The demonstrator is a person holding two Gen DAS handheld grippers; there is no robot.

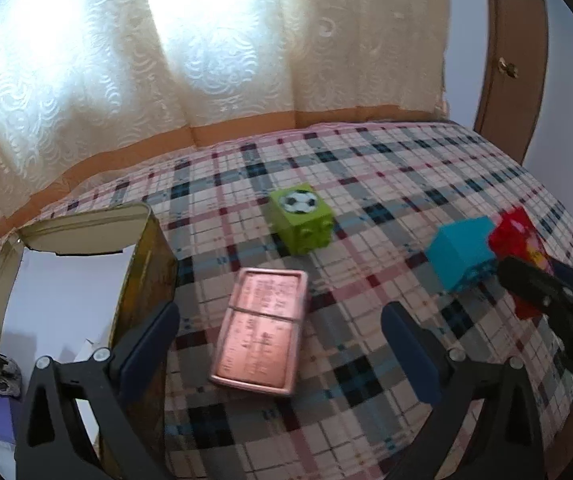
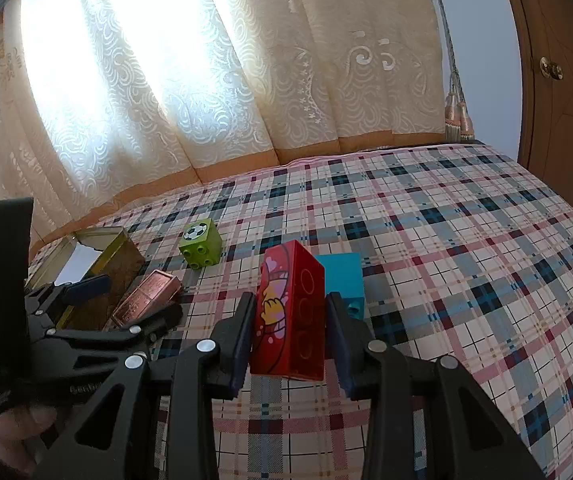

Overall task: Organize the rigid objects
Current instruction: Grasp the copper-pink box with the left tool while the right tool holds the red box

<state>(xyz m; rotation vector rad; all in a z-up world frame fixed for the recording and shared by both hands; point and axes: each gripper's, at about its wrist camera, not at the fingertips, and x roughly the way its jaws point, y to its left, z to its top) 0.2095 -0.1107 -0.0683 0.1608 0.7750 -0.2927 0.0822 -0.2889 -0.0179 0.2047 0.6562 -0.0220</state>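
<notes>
A copper-coloured tin lid [image 1: 260, 330] lies flat on the plaid cloth between the fingers of my open left gripper [image 1: 282, 340]; it also shows in the right wrist view [image 2: 146, 296]. An open gold tin box [image 1: 142, 264] stands at the left [image 2: 106, 256]. A green football block [image 1: 302, 218] sits farther back [image 2: 200, 242]. My right gripper [image 2: 290, 320] is shut on a red picture brick [image 2: 292, 316], also seen at the right edge of the left wrist view [image 1: 516, 240]. A blue block [image 1: 462, 252] rests just behind it [image 2: 344, 276].
The plaid cloth [image 2: 466, 260] covers a wide surface with open room to the right. Cream curtains [image 2: 206, 80] hang behind. A wooden door [image 2: 558, 80] stands at the far right.
</notes>
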